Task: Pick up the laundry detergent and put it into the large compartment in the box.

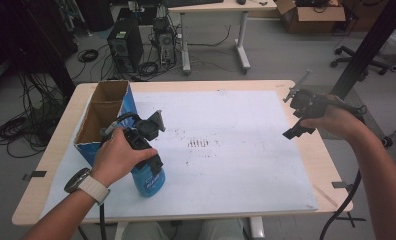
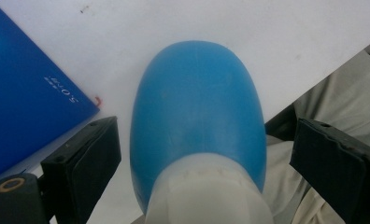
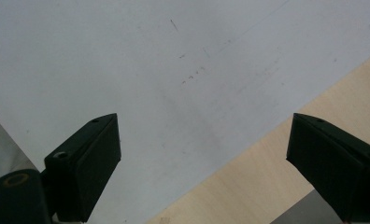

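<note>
Now L tool [image 2: 202, 154] wide open astride blue bottle [image 2: 197, 116].

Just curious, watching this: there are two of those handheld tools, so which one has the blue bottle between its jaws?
The left tool: the blue bottle stands between its open jaws, beside the blue box. The right tool hangs over the table's right edge.

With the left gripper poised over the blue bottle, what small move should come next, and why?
Probably close the left gripper on the blue bottle. Its jaws stand open on either side of the bottle's white neck with gaps on both sides, so nothing is held yet. The right gripper hangs open over the table's right edge.
</note>
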Demonstrator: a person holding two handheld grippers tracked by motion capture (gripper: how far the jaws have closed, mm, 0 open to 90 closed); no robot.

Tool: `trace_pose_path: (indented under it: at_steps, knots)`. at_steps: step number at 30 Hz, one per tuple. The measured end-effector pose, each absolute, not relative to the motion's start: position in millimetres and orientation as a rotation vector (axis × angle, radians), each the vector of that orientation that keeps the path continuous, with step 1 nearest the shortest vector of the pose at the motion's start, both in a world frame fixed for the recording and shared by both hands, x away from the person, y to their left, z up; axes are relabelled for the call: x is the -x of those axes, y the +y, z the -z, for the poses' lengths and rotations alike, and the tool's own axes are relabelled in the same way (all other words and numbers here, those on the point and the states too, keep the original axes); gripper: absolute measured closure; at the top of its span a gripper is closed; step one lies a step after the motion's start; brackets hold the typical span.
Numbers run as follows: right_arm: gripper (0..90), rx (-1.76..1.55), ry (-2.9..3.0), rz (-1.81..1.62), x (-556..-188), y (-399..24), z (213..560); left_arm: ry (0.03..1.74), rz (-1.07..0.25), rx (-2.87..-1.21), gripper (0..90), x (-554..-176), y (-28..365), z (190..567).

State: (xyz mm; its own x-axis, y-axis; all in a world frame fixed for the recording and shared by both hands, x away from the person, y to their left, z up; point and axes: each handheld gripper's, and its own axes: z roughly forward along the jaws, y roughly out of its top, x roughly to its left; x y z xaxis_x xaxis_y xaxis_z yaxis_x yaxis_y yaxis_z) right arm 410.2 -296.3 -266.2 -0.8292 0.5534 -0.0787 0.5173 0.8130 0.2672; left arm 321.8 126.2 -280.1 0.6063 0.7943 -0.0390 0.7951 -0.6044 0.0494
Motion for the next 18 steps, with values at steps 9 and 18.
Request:
trace_pose_path:
  at_steps: [9, 18]
  knots:
    - [9.6, -0.846, 2.845, -0.345, -410.8, -295.8, 266.7, 1.367, 0.031, -2.753, 12.4, -323.4, 127.7, 282.3]
    - [9.6, -0.846, 2.843, -0.346, -411.0, -295.9, 266.7, 1.37, 0.032, -2.757, 15.8, -324.5, 127.9, 283.0]
